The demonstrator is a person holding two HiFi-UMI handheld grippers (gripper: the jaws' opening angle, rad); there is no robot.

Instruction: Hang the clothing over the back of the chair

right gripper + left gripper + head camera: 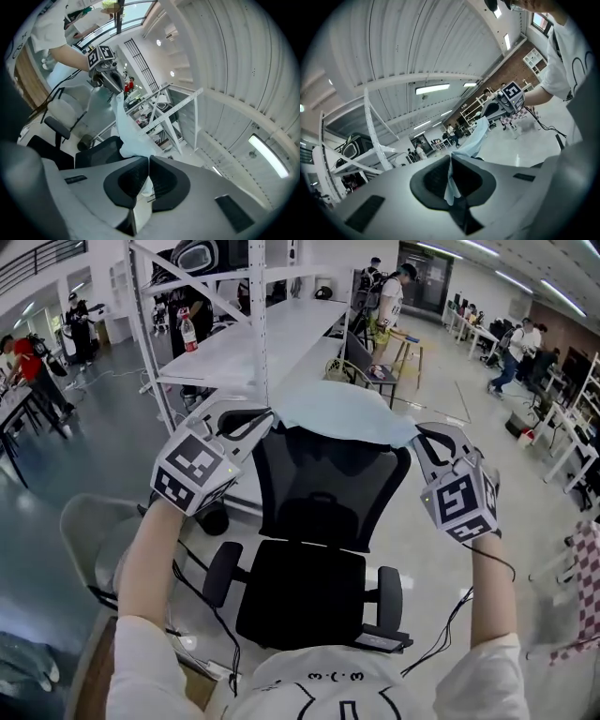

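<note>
- Chair (319, 493): black, mesh back, seat facing the person; this is the reference point for all items below.
- Clothing (342, 413): pale blue cloth, spread across the top edge of the chair back, pulled out sideways between the two claws.
- Left gripper (265, 420): at the left top corner of the chair back; jaws clamped on the left end of the clothing, with fabric pinched between the pads.
- Right gripper (419, 437): at the right top corner of the chair back; jaws clamped on the right end of the clothing.
- Table (272, 334): white, behind the chair.
- Bottle (188, 331): upright on the table, behind and left of the chair; contents cannot be made out.
</note>
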